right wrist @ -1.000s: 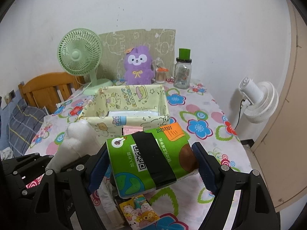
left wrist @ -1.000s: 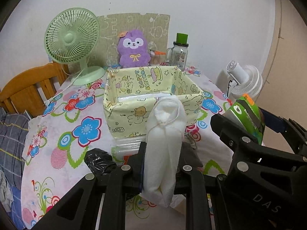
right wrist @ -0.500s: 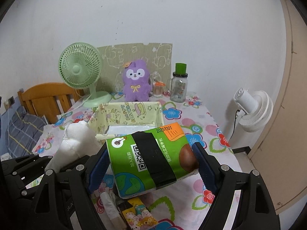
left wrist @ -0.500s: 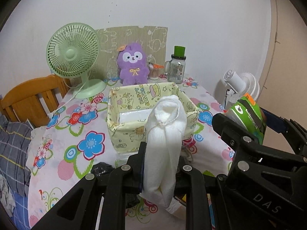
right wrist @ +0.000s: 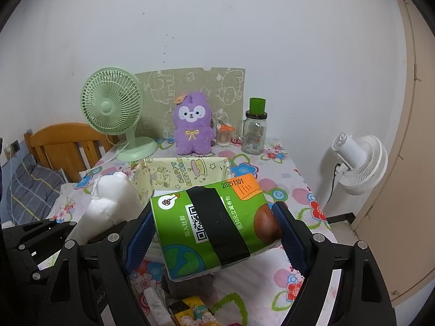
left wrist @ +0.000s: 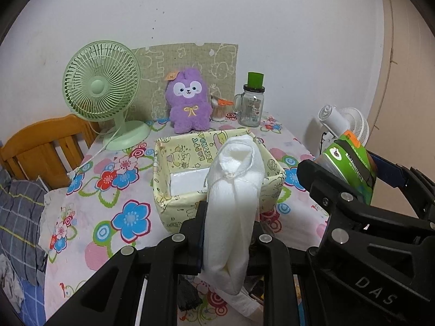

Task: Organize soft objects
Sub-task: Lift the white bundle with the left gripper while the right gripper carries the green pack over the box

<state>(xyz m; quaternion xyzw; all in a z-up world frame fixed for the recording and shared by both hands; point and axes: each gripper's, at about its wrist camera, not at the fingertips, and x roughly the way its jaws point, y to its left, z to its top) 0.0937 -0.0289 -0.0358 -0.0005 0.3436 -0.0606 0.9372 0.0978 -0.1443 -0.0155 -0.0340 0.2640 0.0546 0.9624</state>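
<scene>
My left gripper (left wrist: 227, 233) is shut on a white rolled cloth bundle (left wrist: 233, 203) and holds it upright above the table; the bundle also shows in the right wrist view (right wrist: 108, 206). My right gripper (right wrist: 214, 228) is shut on a green tissue pack (right wrist: 212, 225) with a black band, also seen at the right of the left wrist view (left wrist: 350, 165). A yellow cartoon-print fabric basket (left wrist: 174, 203) stands on the table beyond both grippers (right wrist: 176, 174), with a white item inside. A purple plush toy (left wrist: 189, 100) sits behind it.
A green desk fan (left wrist: 102, 92), a glass jar with a green lid (left wrist: 251, 103) and a cotton-swab cup (left wrist: 218, 108) stand at the back. A wooden chair (left wrist: 40, 146) is at the left and a white fan (right wrist: 359, 160) at the right. Small packets (right wrist: 195, 309) lie below the grippers.
Both grippers have risen and drawn back from the basket with their loads still held; the basket now looks smaller and farther away.
</scene>
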